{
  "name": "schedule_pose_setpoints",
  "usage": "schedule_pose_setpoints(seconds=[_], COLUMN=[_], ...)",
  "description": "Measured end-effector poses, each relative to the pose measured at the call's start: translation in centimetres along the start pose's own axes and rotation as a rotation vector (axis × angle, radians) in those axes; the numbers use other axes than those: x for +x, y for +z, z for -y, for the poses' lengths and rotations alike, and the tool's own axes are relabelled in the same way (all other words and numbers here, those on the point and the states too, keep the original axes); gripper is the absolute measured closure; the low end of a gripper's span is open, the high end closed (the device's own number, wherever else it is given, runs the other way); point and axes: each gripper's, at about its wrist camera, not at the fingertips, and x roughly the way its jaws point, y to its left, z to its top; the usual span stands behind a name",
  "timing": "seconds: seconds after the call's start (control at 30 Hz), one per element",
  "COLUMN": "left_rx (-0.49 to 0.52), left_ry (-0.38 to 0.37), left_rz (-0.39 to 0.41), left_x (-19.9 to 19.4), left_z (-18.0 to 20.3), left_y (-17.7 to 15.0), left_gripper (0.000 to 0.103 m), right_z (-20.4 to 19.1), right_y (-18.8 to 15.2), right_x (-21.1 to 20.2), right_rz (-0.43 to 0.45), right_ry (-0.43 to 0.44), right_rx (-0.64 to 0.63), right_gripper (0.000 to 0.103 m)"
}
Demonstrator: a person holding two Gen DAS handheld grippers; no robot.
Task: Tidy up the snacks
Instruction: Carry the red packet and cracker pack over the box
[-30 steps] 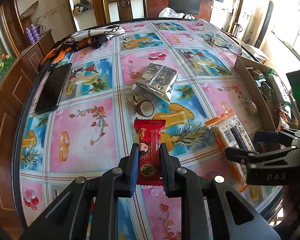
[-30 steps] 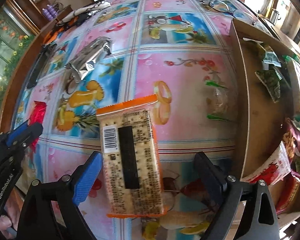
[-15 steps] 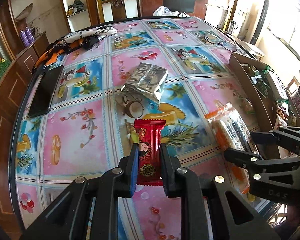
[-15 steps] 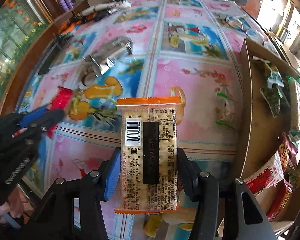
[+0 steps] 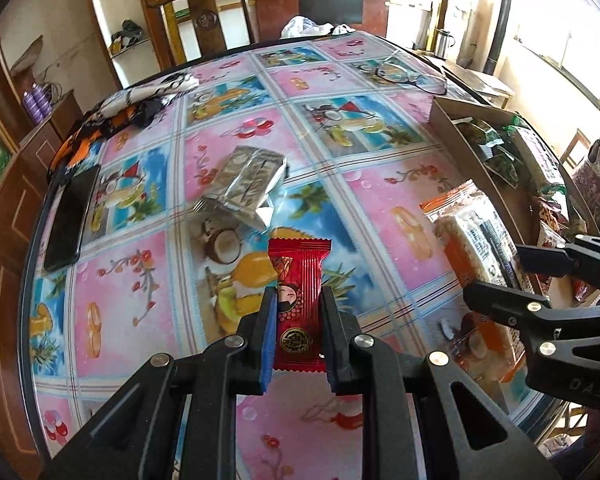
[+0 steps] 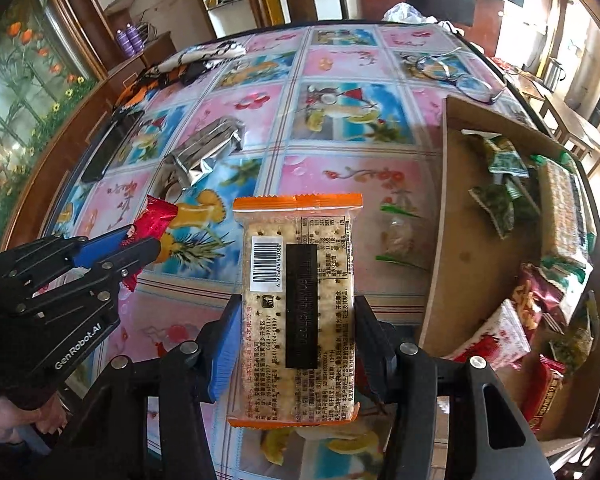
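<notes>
Nearest in the right wrist view, the right claw (image 6: 296, 344) is clamped across the width of a flat, clear-fronted cracker packet with orange sealed ends (image 6: 298, 304), its pads pressing on the two long edges just below the packet's middle. The packet looks to be clear of the desk (image 6: 340, 68), with most of its length sticking out beyond the pads. To carry it well, I would keep the grip steady and avoid squeezing harder, since the crackers inside probably snap easily.

To the left, the left claw (image 5: 298, 334) is closed on the lower half of a small red foil-wrapped sweet (image 5: 298, 300), whose crimped top stands free above the pads. That hold looks secure enough, though the wrapper is slippery, so sudden swings seem unwise.

Farther right sits the open brown cardboard box (image 6: 440, 200), already holding green and red snack packs along its far and right sides. The bare floor by its near-left wall seems the best landing place. I would bring the cracker packet in over that wall, lower it flat, then let go, and follow with the sweet.

Farther off on the left, a crumpled silver foil pouch (image 5: 244, 182) lies on the desk, awaiting its turn.
</notes>
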Motion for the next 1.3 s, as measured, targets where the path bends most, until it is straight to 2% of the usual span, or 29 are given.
schedule_pose_setpoints(seconds=[0.23,0.5,0.67,1.3], left_rx=[0.050,0.095,0.122,0.243], left_ry=[0.006,0.013,0.018,-0.042], left_rz=[0.019,0.041,0.060,0.102], left_x=[-0.2,-0.4,-0.7,-0.5], left_z=[1.9,3.8,5.0,12.5], left_y=[1.0,2.1,2.7,4.8], left_gripper=[0.084,0.084,0.084,0.084], right_z=[2.2,3.1,5.3,12.3], right_y=[-0.4,-0.7,-1.0,-3.4], right_x=[-1.5,-3.6,-4.7,-6.8], right_rz=[0.038,0.114,0.146,0.158], right_ry=[-0.002,0.059,0.077,-0.042], right_rx=[0.047,0.051,0.121,0.278], right_gripper=[0.046,0.046,0.046,0.046])
